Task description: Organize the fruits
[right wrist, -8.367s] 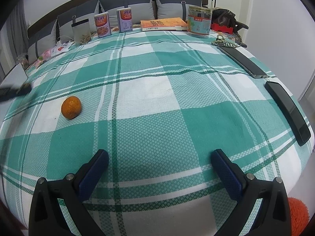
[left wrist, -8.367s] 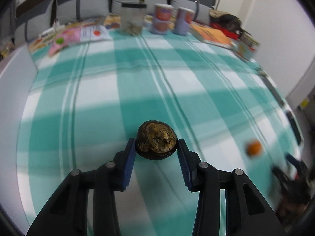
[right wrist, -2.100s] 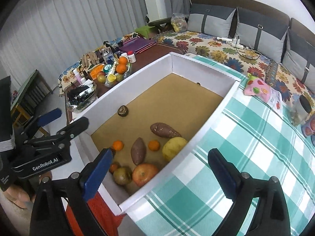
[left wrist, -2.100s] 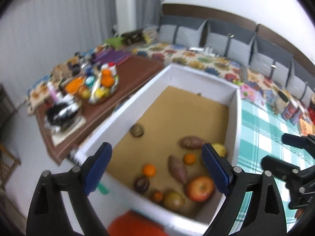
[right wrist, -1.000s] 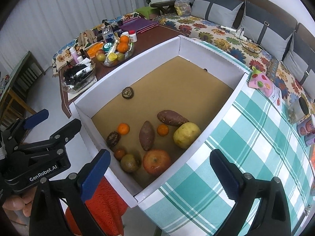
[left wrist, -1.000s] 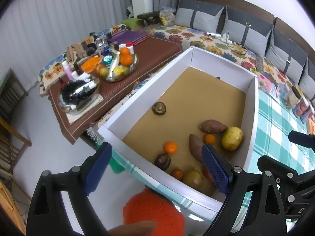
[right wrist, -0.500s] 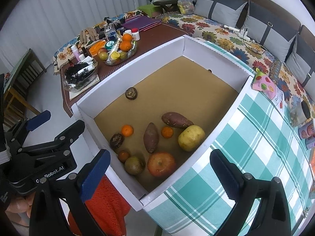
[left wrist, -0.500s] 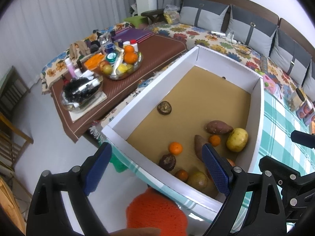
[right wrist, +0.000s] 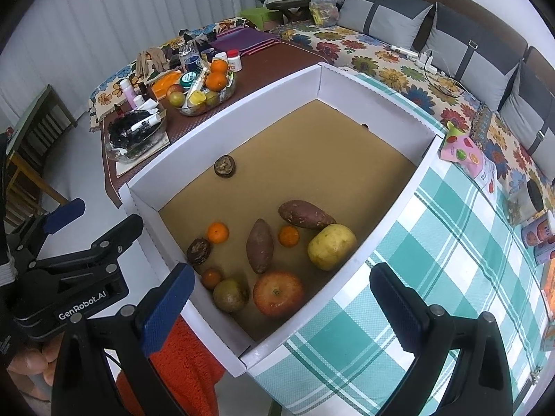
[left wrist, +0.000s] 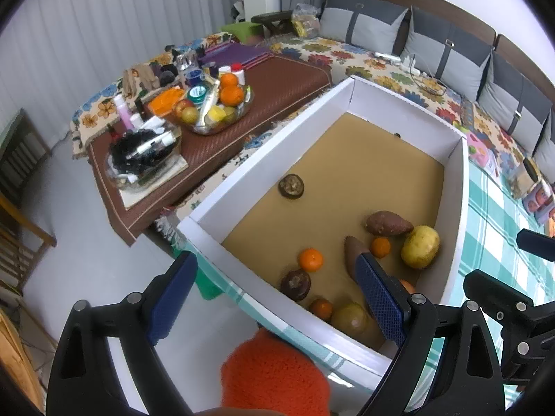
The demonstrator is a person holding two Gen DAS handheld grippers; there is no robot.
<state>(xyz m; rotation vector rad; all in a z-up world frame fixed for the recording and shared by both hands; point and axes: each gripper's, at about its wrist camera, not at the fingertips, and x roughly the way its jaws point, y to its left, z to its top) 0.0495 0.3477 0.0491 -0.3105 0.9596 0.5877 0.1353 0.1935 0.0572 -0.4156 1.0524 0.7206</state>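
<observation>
A white box [right wrist: 388,222] with a brown floor sits at the edge of the green checked bed [right wrist: 451,277]. It holds several fruits: a red apple [right wrist: 278,293], a yellow fruit [right wrist: 332,247], two sweet potatoes [right wrist: 259,245], small oranges [right wrist: 218,232] and dark round fruits [right wrist: 225,166]. The box also shows in the left wrist view [left wrist: 451,215]. My left gripper [left wrist: 274,298] is open and empty above the box's near corner. My right gripper [right wrist: 281,298] is open and empty above the near end of the box.
A brown low table [left wrist: 277,83] left of the box carries a fruit bowl [left wrist: 215,107], bottles and a tray of clutter. A flowered sofa with grey cushions [right wrist: 381,17] lies behind. Cans [right wrist: 541,235] stand on the bed at right. An orange knitted sleeve [left wrist: 274,374] is below.
Both grippers have stayed open over the box, and the view has shifted only slightly. Earlier, my left gripper held a dark round fruit over the bed; that fruit now lies in the box.
</observation>
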